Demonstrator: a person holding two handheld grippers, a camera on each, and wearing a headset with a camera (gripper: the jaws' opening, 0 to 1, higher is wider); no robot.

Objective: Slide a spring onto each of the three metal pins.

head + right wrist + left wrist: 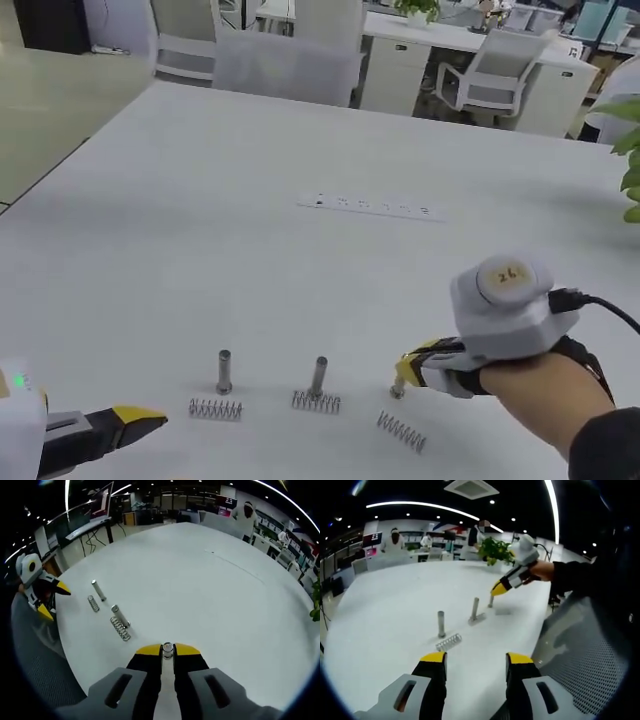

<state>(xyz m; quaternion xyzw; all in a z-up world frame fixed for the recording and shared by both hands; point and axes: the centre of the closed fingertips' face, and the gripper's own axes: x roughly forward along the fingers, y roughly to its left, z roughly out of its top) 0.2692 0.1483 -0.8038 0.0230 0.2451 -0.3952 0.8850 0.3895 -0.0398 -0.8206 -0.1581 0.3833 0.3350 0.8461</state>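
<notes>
Right fingers (149,650) pinch 1 pin (167,648) — any twist could tip it onto the spring (402,431) beside them; left fingers (434,658) spread.

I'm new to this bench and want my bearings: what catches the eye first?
The right hand-held gripper is shut on the rightmost pin, near the white table's front edge. The middle pin and left pin stand free, a spring lying beside each of the three. The left hand-held gripper hangs open, short of the left pin.
</notes>
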